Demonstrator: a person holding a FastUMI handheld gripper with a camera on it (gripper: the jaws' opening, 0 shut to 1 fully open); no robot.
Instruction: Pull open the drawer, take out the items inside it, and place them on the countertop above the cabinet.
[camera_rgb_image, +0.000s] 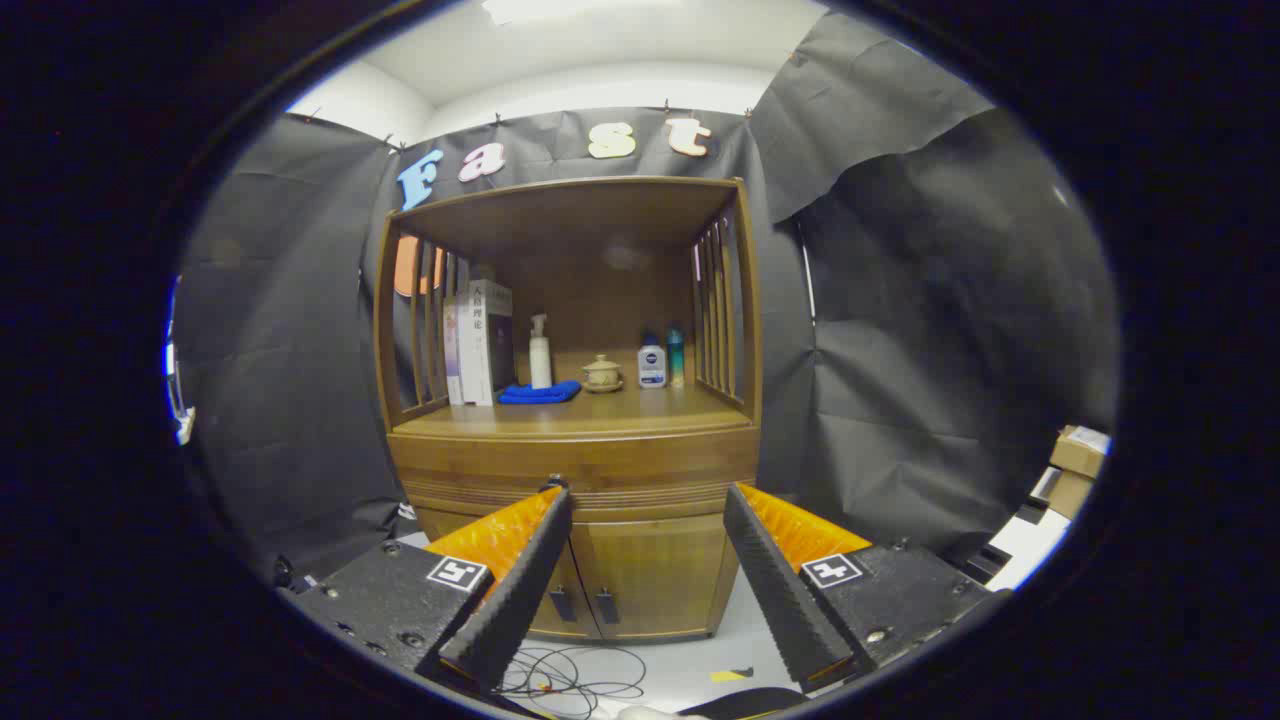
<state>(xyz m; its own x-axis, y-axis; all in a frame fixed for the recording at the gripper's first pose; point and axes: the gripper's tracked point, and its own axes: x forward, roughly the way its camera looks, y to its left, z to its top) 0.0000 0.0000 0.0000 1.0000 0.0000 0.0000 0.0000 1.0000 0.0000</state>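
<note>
The gripper (648, 500) is held wide open, well back from a brown wooden cabinet (575, 470), and nothing is gripped between its fingers (520, 580). The closed wooden drawer front (575, 465) is seen between and just beyond the fingertips, directly under the tabletop (640, 410) of the cabinet; what lies inside the drawer cannot be told. Below the drawer, two wooden doors with dark handles (585, 605) are framed by the fingers. On the tabletop, inside the slatted wooden hutch (570, 200), upright books (480, 345) are stood at the left, with a white pump bottle (540, 352) beside them and a folded blue cloth (540, 393) laid in front of it. A small tan lidded cup on a saucer (602, 373) is set near the middle, and a white bottle with a dark label (652, 363) and a teal bottle (676, 355) are placed to its right. Thin black cables (580, 680) are strewn on the pale floor before the cabinet.
</note>
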